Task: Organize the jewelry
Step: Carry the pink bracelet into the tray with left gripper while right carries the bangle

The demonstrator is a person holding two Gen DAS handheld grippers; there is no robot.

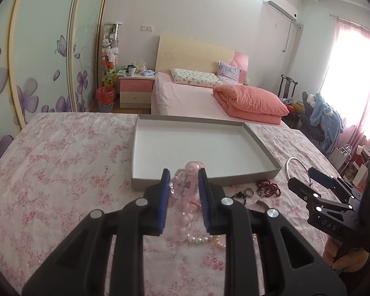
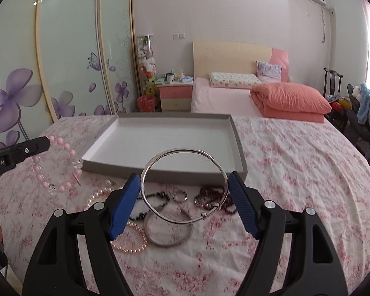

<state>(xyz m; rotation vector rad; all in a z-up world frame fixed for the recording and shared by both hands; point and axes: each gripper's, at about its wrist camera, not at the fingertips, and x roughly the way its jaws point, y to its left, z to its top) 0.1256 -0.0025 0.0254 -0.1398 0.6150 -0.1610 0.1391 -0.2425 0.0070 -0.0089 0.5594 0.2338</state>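
Left gripper (image 1: 183, 185): blue-padded jaws drawn narrow, pinching a pink bead bracelet with clear flower-shaped beads (image 1: 185, 185); bracelet lifted clear of the floral pink-and-white bedspread (image 1: 61, 160), loose end hanging below the pads. Same bracelet seen from the right wrist view at 9 o'clock, dangling from the black finger tips.

Right gripper (image 2: 183, 187): jaws spread wide, clamped across a thin round silver metal bangle (image 2: 185, 185); both blue pads (image 2: 129, 197) pressed against opposite sides of the ring, ring held upright and off the bedspread, clasp at 5 o'clock of the ring.

Shallow grey cardboard tray with white floor (image 2: 239, 145): at 12 o'clock beyond both grippers, resting on the bedspread, nothing inside.

Remaining on the bedspread below the bangle: flat grey bangle (image 2: 170, 231) at 6 o'clock, small silver ring (image 2: 180, 196), dark red bead bracelet (image 2: 209, 194) at 3 o'clock of that ring, black bead strand (image 2: 157, 196), pearl strand (image 2: 133, 244) at 7 o'clock.
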